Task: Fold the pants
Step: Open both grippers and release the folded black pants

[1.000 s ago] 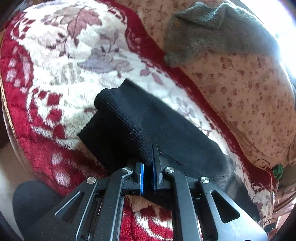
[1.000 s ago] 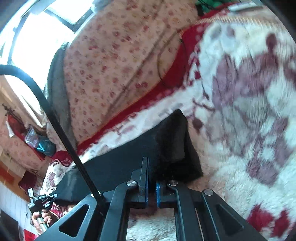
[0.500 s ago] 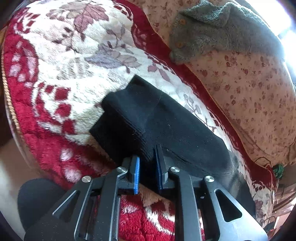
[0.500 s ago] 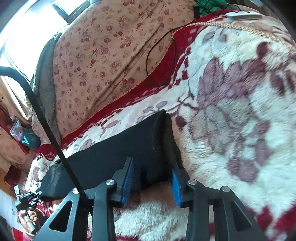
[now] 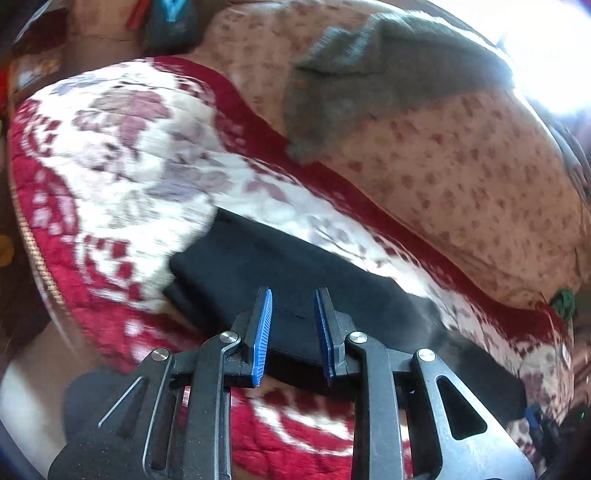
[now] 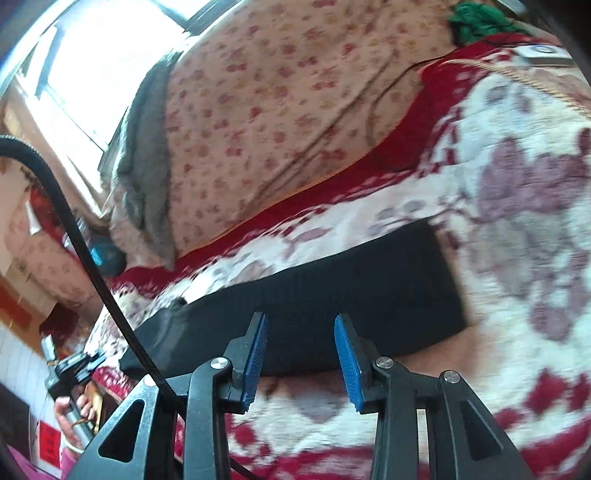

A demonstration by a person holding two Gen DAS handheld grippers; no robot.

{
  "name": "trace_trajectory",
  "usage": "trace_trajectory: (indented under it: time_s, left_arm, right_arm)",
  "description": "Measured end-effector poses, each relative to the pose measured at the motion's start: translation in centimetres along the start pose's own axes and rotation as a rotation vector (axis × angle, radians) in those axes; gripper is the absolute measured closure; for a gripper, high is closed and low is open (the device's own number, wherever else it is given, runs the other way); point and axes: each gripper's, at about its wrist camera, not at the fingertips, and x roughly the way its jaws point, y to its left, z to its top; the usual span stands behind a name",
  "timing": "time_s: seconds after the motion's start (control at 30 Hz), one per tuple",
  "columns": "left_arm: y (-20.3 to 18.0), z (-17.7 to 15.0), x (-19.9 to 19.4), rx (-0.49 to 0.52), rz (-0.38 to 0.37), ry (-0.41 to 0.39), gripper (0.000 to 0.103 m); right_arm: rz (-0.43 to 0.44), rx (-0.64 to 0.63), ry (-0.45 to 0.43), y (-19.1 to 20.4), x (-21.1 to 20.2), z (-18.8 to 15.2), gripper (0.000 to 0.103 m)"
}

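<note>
The black pants [image 5: 295, 280] lie folded into a long narrow strip on the red and white floral blanket [image 5: 122, 166]. My left gripper [image 5: 292, 306] hovers just above the strip's near edge, its jaws opening, blue pads apart, no cloth pinched. In the right wrist view the same black pants [image 6: 351, 295] stretch from lower left to a squared end at the right. My right gripper [image 6: 300, 332] stands open above their near edge, holding nothing. The left gripper [image 6: 79, 365] shows small at the far left, held by a hand.
A floral quilt [image 5: 461, 184] is heaped behind the blanket, with a grey knitted garment [image 5: 369, 85] on it. A black cable [image 6: 74, 229] crosses the right wrist view. A white remote [image 6: 543, 55] and green yarn [image 6: 476, 18] lie at the blanket's far corner.
Both grippers were shut on the pants' edge a second ago. Both have let go and drawn back and up; the pants now lie flat on the blanket.
</note>
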Motion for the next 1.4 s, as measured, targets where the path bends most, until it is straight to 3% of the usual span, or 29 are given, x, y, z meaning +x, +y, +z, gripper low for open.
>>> trace_trajectory:
  time_s: [0.27,0.4,0.53,0.83,1.13,1.3,1.4]
  left_arm:
    - [-5.7,-2.4,3.2,0.131,-0.059,0.088,0.081]
    - [-7.5,-3.7,4.5,0.189,-0.047,0.111,0.081]
    - [-7.9,-4.6,5.3,0.209,-0.03,0.13,0.081]
    - [-7.2,-5.7,6.4,0.209,-0.012,0.141,0.081]
    - [-8.7,-6.1,5.0,0.27,-0.008,0.114,0.081]
    - [-12.0,-6.2,4.5,0.317,-0.107,0.125,0.081]
    - [-14.4,-6.4,5.4,0.347,-0.18,0.187,0.079]
  right_arm:
    - [0.078,-0.099,0.078,5.0,3.8,-1.3,0.065]
    - [0.108,-0.126,0.108,6.9,5.7,-1.5,0.063]
    - [0.166,-0.145,0.155,8.8,7.6,-2.2,0.06]
    - [0.208,-0.192,0.242,11.2,10.4,-4.0,0.059]
    - [0.193,-0.088,0.211,7.8,8.5,-3.8,0.055]
    - [0.133,-0.001,0.163,3.8,5.6,-3.5,0.054]
    - [0.087,0.028,0.139,1.8,3.8,-3.4,0.054]
